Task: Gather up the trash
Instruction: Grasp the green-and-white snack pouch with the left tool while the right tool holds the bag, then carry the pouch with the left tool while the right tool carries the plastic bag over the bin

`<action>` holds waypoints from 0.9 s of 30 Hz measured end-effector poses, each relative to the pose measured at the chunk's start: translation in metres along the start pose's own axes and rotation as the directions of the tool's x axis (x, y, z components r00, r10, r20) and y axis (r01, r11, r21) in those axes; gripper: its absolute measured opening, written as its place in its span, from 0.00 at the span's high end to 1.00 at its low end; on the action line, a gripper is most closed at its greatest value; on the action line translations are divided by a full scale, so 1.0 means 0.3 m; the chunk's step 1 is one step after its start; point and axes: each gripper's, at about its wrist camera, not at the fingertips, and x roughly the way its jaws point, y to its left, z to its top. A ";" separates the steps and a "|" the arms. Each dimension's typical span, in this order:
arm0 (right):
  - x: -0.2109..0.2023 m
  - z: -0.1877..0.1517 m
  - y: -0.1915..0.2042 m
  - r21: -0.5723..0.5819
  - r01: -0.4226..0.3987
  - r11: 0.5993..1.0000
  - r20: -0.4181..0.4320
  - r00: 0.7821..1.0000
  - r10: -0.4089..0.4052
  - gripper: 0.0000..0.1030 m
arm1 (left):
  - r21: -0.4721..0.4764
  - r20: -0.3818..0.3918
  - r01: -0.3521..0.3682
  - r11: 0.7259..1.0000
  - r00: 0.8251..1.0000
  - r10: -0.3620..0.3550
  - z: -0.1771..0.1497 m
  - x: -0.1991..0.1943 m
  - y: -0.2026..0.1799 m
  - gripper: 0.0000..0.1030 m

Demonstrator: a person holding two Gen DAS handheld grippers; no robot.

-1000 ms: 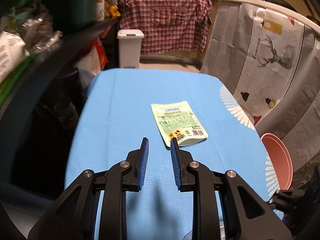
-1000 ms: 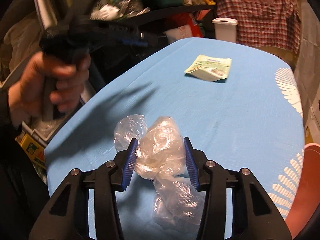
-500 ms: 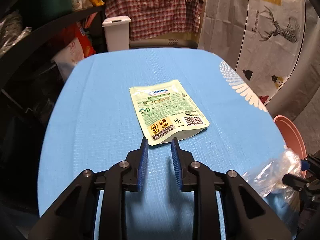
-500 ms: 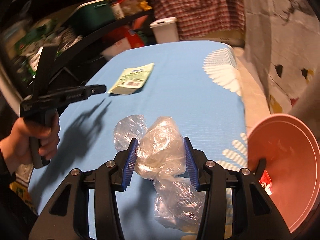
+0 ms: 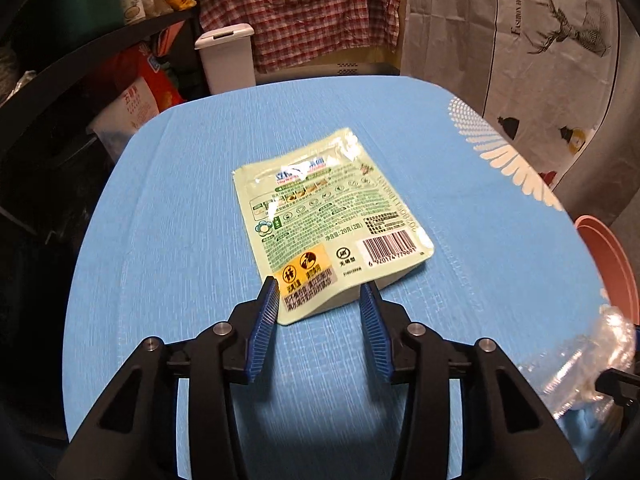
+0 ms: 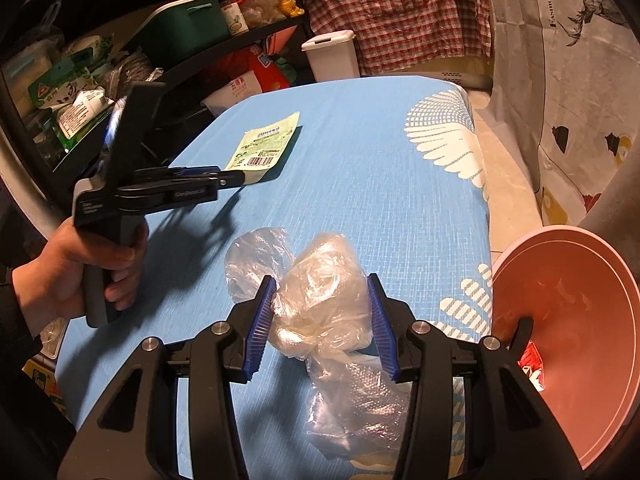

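Note:
A pale green snack pouch (image 5: 328, 220) lies flat on the blue table (image 5: 160, 240). My left gripper (image 5: 320, 312) is open, its fingers on either side of the pouch's near corner. In the right wrist view the pouch (image 6: 266, 146) lies at the far left with the left gripper (image 6: 236, 178) at its near edge. My right gripper (image 6: 322, 316) is shut on a crumpled clear plastic bag (image 6: 328, 308), held above the table near a pink bin (image 6: 580, 320). The bag also shows in the left wrist view (image 5: 584, 368).
The pink bin (image 5: 612, 264) stands off the table's right edge with a red scrap inside. A white lidded bin (image 5: 228, 56) stands beyond the far edge. Cluttered dark shelves (image 6: 120, 60) run along the left. A printed sheet (image 5: 540, 60) hangs on the right.
My left gripper has moved forward to the pouch and opened wider around its corner. My right gripper, still holding the plastic bag, has swung right towards the pink bin.

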 end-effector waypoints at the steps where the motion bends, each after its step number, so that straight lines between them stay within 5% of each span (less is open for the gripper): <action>1: 0.001 0.001 0.000 0.000 0.000 1.000 0.000 1.000 0.000 0.55 | 0.001 0.002 -0.005 1.000 1.000 0.005 0.002 0.004 -0.002 0.59; 5: -0.001 -0.002 -0.004 -0.005 -0.006 1.000 0.000 1.000 0.006 0.55 | -0.003 0.009 -0.008 1.000 1.000 0.008 0.012 0.008 -0.004 0.59; 8: -0.001 -0.003 -0.003 -0.005 -0.007 1.000 0.001 1.000 0.007 0.55 | -0.002 0.008 -0.001 1.000 1.000 0.001 0.016 0.010 -0.006 0.76; 18: -0.005 -0.003 0.001 -0.007 -0.002 1.000 0.006 1.000 0.002 0.55 | -0.007 0.026 -0.013 1.000 1.000 0.013 0.033 -0.031 -0.005 0.97; 27: -0.057 0.006 0.011 -0.013 0.010 1.000 0.046 0.999 -0.009 0.55 | -0.011 0.058 0.002 1.000 0.998 -0.001 0.038 -0.122 -0.010 1.00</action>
